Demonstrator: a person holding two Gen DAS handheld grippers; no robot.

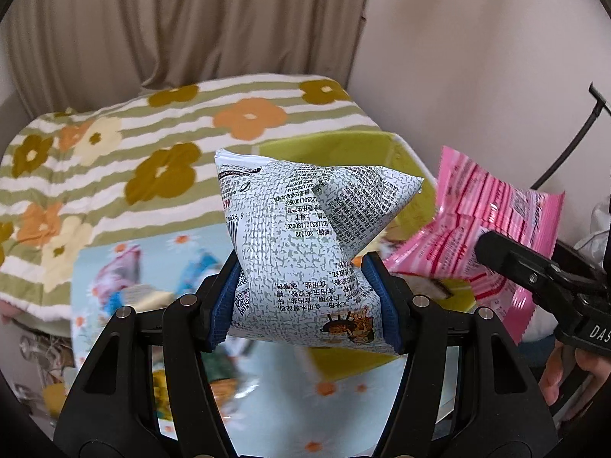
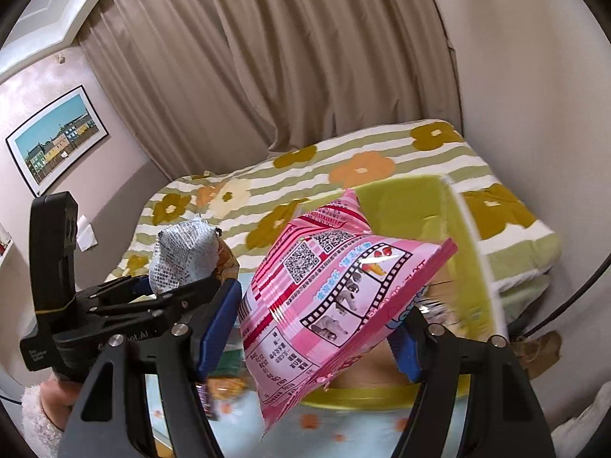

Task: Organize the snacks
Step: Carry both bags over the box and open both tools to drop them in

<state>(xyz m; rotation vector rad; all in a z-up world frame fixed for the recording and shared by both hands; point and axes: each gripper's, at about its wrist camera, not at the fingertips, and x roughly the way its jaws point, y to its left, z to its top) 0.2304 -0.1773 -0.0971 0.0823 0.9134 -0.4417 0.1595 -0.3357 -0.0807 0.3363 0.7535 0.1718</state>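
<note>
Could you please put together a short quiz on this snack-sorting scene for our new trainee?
1. True or false: the left tool grips a grey-white crackle-patterned snack bag.
2. Which colour is the printed snack packet in the right tool? A) blue B) pink C) orange
3. Fill in: behind both packets stands a lime-green plastic ______, in front of the striped, flowered bedspread.

Key
1. True; its blue pads press the bag's sides.
2. B, pink, with QR codes and a film-strip print.
3. Bin (an open-topped container); what it holds cannot be made out.
</note>
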